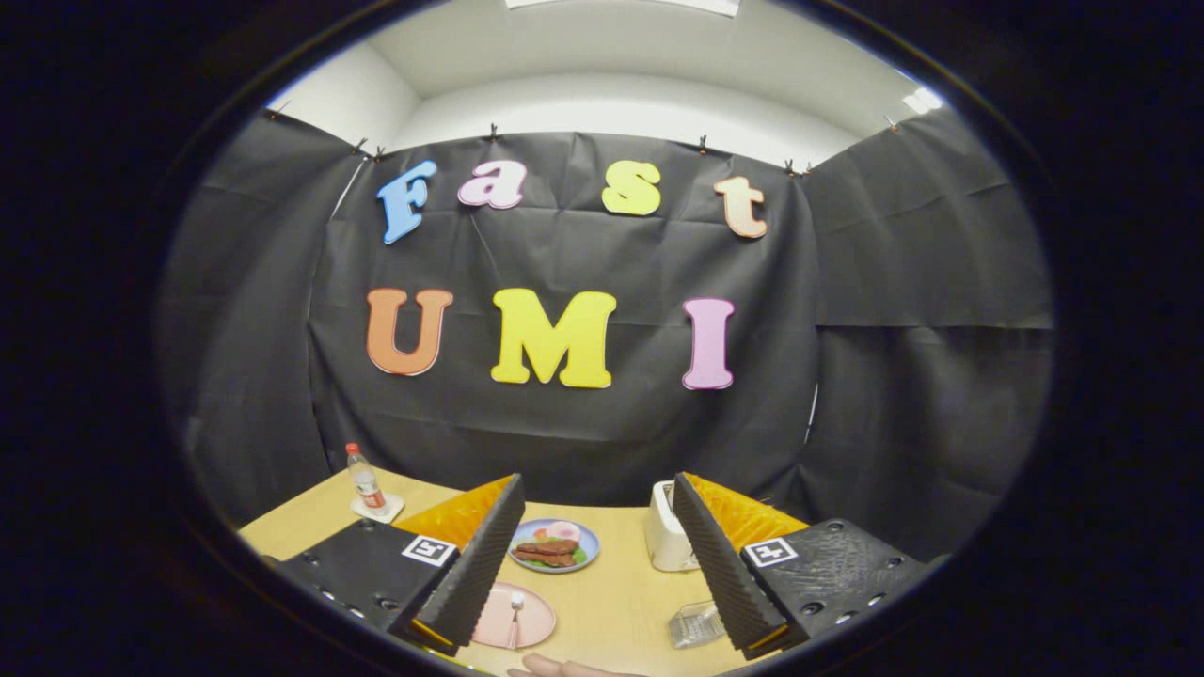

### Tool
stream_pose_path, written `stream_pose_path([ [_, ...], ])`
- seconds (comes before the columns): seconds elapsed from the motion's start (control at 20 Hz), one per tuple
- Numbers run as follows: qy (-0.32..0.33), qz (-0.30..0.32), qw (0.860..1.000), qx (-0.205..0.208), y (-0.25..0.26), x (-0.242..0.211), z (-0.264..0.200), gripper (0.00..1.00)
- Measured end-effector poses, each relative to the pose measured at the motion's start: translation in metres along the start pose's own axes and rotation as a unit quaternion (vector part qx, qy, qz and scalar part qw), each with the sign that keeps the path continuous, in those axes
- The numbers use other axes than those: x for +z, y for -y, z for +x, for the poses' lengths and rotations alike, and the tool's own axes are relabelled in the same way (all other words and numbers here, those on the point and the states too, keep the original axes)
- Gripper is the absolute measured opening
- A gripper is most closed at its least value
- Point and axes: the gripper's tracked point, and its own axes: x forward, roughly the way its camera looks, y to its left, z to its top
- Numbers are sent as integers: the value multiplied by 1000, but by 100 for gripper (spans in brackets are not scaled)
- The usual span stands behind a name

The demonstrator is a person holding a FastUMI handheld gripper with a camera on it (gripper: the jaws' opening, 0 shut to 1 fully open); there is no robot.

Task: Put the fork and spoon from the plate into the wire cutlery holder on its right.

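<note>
Your gripper [597, 555] gapes empty above the table; fork [515, 616] still on pink plate [536, 616], wire cutlery holder [696, 625] unfilled — nothing done.

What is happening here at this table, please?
A person holds the tongs above a wooden table, open and holding nothing. Between the fingers, near the left one, a pink plate carries a fork; whether a spoon lies there too I cannot tell. The wire cutlery holder lies by the right finger. Beyond are a plate of food, a white toaster and a bottle. Nothing is moved yet.
</note>
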Motion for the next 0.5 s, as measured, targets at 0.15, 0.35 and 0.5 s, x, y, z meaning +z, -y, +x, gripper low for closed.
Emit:
stream_pose_path([
  [0.15, -9, 3, 1000, 4, -3, -4, 5, 95],
  [0.35, -24, 5, 1000, 15, -13, -21, 14, 95],
  [0.5, -54, -5, 998, 30, -25, -55, 25, 95],
])
